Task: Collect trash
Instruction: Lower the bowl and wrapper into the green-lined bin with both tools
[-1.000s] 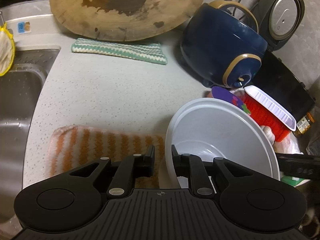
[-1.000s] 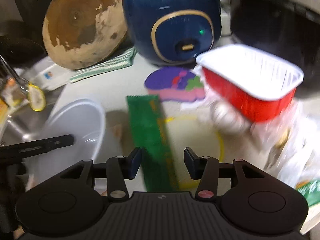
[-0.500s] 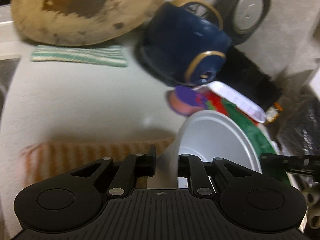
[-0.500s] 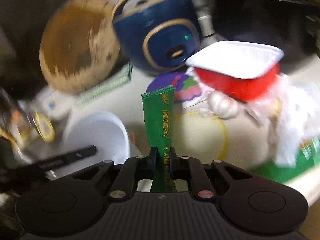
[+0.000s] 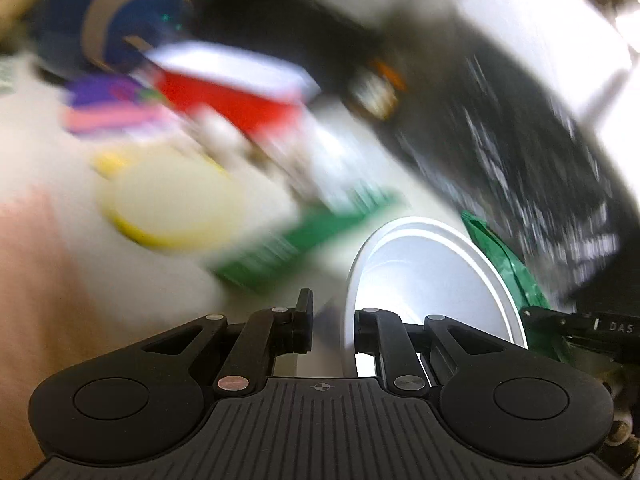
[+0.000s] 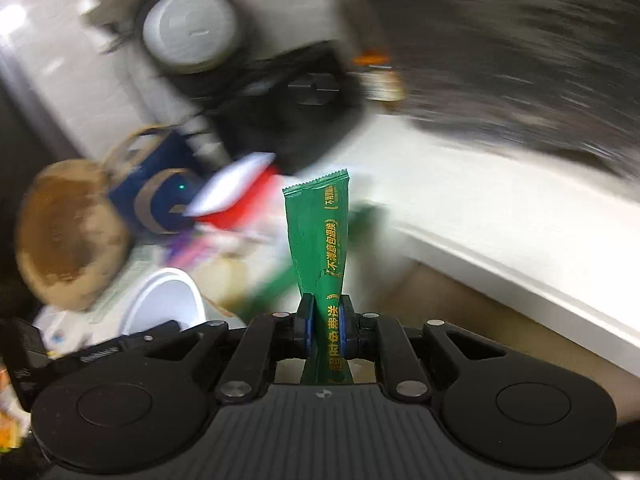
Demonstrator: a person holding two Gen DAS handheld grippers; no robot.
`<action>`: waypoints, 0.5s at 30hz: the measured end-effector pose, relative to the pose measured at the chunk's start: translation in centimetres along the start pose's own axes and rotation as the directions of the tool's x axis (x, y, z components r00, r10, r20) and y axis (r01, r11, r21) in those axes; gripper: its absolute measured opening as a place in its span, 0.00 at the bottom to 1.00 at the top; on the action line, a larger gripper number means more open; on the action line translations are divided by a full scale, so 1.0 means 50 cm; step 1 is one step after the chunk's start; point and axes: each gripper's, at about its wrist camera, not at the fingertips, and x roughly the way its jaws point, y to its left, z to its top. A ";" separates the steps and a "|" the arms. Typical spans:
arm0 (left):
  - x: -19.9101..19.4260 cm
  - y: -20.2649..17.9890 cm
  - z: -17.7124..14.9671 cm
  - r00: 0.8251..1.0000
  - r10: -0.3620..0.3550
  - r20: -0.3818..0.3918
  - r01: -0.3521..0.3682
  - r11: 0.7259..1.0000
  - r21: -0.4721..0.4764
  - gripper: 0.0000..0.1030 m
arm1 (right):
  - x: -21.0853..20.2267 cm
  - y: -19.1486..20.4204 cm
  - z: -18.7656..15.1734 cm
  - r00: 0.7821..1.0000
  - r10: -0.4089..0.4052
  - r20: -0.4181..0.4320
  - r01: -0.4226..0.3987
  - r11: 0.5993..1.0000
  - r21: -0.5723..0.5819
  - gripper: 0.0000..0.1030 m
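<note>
1. Green wrapper (image 6: 318, 248) pinched at its lower part by the right tongs (image 6: 323, 330), standing upright beyond the blue pads (image 6: 305, 328) with its serrated top edge uppermost; yellow print running along its face.
2. Right tongs clenched hard on that wrapper, lifted clear of the surface (image 6: 472, 216).
3. White bowl (image 5: 436, 276) caught by its rim in the left tongs (image 5: 330, 326): one finger inside the bowl, the other outside, bowl tipped on edge with its hollow facing right in the left wrist view.
4. Left tongs grasping the bowl's rim; slight gap visible beside the outer finger.
5. Same green wrapper (image 5: 508, 268) showing just behind the bowl's far rim in the left wrist view, with part of the right tongs' black arm below it.
6. Further out, all blurred: red tray (image 5: 236, 96) with a white rim, purple and pink mat (image 5: 112, 108), yellow-rimmed disc (image 5: 172, 204), a second green packet (image 5: 296, 240) lying flat on the surface.
7. Behind these, a dark blue cooker (image 6: 160, 196) with gold trim and a round worn wooden board (image 6: 68, 236) leaning at the left.
</note>
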 end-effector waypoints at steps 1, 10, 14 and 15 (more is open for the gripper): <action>0.029 -0.031 -0.015 0.999 -0.007 -0.046 0.008 1.000 0.030 0.15 | -0.010 -0.030 -0.017 1.000 -0.030 -0.003 0.030 0.999 0.028 0.11; 0.343 -0.067 -0.256 0.948 0.095 -0.304 -0.119 0.991 -0.064 0.19 | -0.026 -0.240 -0.166 0.990 -0.091 -0.110 0.109 0.980 0.168 0.11; 0.508 0.003 -0.374 0.919 0.075 -0.388 -0.152 0.973 -0.172 0.31 | 0.007 -0.306 -0.228 0.978 -0.101 -0.184 0.136 0.972 0.193 0.11; 0.542 0.019 -0.397 0.903 0.086 -0.421 -0.175 0.969 -0.176 0.31 | 0.017 -0.318 -0.242 0.974 -0.109 -0.199 0.148 0.970 0.194 0.11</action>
